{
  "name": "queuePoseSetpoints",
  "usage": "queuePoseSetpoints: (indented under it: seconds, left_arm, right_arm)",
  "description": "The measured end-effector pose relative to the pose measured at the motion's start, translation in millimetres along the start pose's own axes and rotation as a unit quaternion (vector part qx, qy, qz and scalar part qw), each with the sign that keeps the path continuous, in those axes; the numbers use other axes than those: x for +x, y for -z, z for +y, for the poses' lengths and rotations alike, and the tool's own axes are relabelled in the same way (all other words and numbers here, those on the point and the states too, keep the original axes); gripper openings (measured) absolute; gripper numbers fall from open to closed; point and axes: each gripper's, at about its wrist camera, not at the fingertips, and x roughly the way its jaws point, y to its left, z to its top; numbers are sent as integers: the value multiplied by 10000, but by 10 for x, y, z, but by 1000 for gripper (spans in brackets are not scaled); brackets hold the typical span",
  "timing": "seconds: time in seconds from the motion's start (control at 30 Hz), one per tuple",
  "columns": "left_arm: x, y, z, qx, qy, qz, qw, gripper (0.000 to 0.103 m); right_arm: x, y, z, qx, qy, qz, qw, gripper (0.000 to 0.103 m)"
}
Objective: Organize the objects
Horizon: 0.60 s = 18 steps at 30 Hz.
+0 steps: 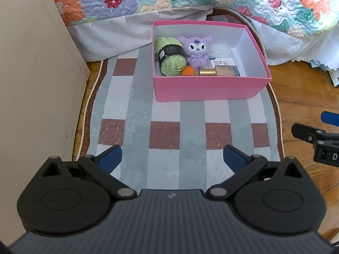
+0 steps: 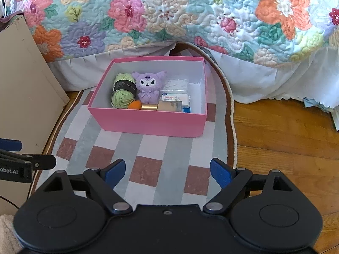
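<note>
Pink box (image 1: 209, 89) w/ yarn (image 1: 169, 56), plush (image 1: 196, 49), bottle (image 1: 220, 72) sits ahead of both grippers on checked rug (image 1: 165, 114), bed quilt (image 2: 190, 12) just behind it. Bare rug betw. box & fingers. Left gripper (image 1: 172, 157) & right gripper (image 2: 168, 169) both spread wide, holding nothing, level, pointing fwd. Cabinet panel (image 1: 31, 74) close on left.

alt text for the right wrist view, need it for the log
An open pink box sits on a checked rug, holding green yarn, a purple plush, an orange ball, a gold-capped bottle and small packets. The right gripper hovers open and empty in front; a floral quilt hangs behind.
</note>
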Motion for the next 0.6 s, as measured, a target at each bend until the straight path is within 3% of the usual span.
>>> queuePoseSetpoints:
  seconds: [0.6]
  left_arm:
    - [59,-2,33,29,-84,121,9999,103]
  right_arm:
    - [-46,32,10,-223,224,-93,9995,90]
